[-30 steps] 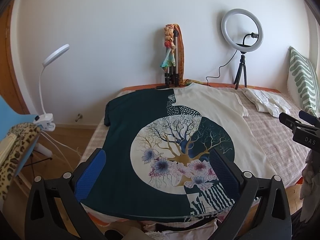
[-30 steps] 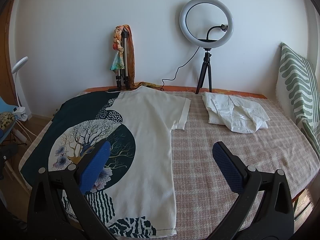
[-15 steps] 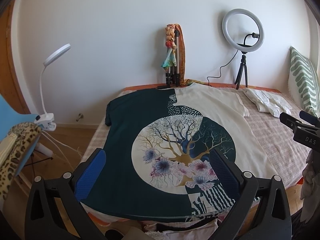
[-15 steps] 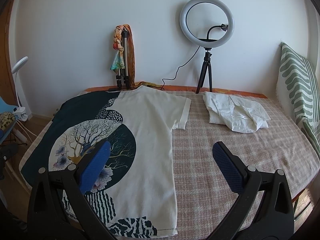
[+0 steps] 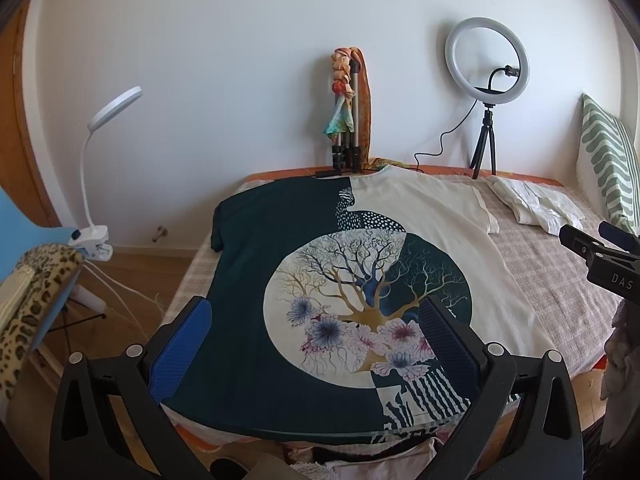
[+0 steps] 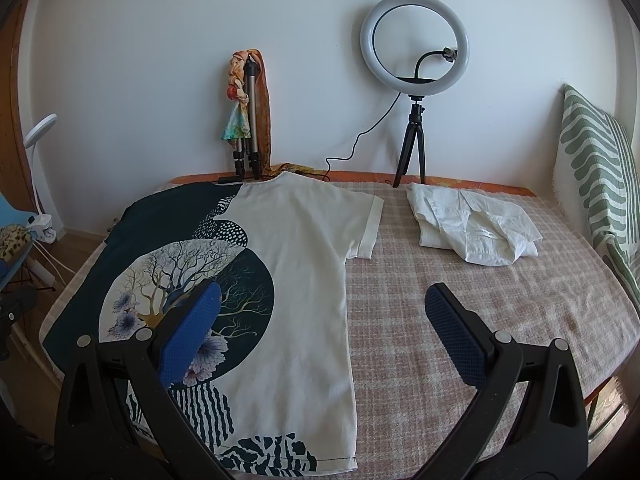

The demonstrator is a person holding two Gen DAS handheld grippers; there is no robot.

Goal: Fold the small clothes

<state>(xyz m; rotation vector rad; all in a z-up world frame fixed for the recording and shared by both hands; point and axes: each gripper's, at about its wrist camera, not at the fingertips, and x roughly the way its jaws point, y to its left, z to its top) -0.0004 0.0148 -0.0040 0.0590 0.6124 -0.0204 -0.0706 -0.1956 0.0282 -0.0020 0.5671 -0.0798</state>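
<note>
A T-shirt [image 5: 360, 280], half dark green and half cream with a tree print, lies flat and spread out on the bed, collar toward the wall; it also shows in the right wrist view [image 6: 280, 260]. My left gripper [image 5: 316, 332] is open and empty, above the shirt's hem near the front edge of the bed. My right gripper [image 6: 324, 328] is open and empty, above the shirt's right side and hem. The right gripper also shows at the right edge of the left wrist view [image 5: 600, 256].
A folded white garment [image 6: 476, 228] lies at the back right of the checked bed cover [image 6: 500, 300]. A ring light on a tripod [image 6: 414, 80] and a tripod with a scarf [image 6: 246, 120] stand by the wall. A striped pillow [image 6: 596, 184] is at the right. A clip lamp [image 5: 96, 184] and chair are at the left.
Both grippers stay open and almost still. The left wrist view has drifted slightly.
</note>
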